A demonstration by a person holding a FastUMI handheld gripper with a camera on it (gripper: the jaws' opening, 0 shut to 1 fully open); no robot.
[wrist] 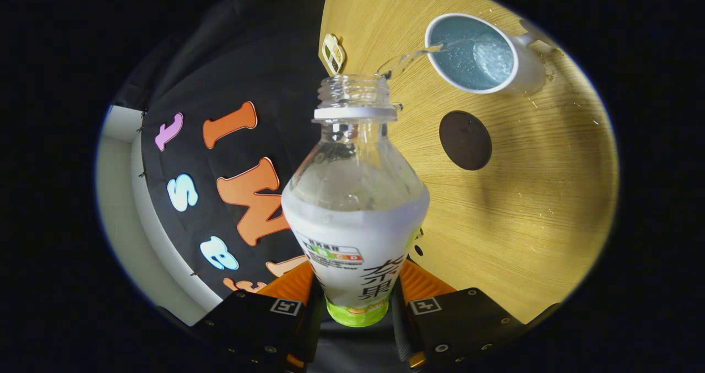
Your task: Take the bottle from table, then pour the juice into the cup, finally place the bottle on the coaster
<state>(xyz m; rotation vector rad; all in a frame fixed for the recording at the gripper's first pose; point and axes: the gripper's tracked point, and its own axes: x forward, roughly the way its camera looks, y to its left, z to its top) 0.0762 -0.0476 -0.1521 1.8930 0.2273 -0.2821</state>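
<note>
Between the fingers (pixel 355 301) sits the clear plastic bottle with a white label (pixel 355 219), both pressing its lower body, uncapped neck tipped forward. Beyond it over the light wooden counter (pixel 529 207), a thin clear stream (pixel 407 59) arcs from the mouth into the white cup with a blue inside (pixel 473 53). Just beside the cup lies a dark round coaster (pixel 465 140), bare.

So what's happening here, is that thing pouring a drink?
Yes. A hand-held gripper has its jaws shut on an open bottle and is tipping it so a thin stream of liquid runs from the mouth into a white cup on the wooden table. A dark round coaster lies bare beside the cup. Some drops have splashed around the cup.
</note>
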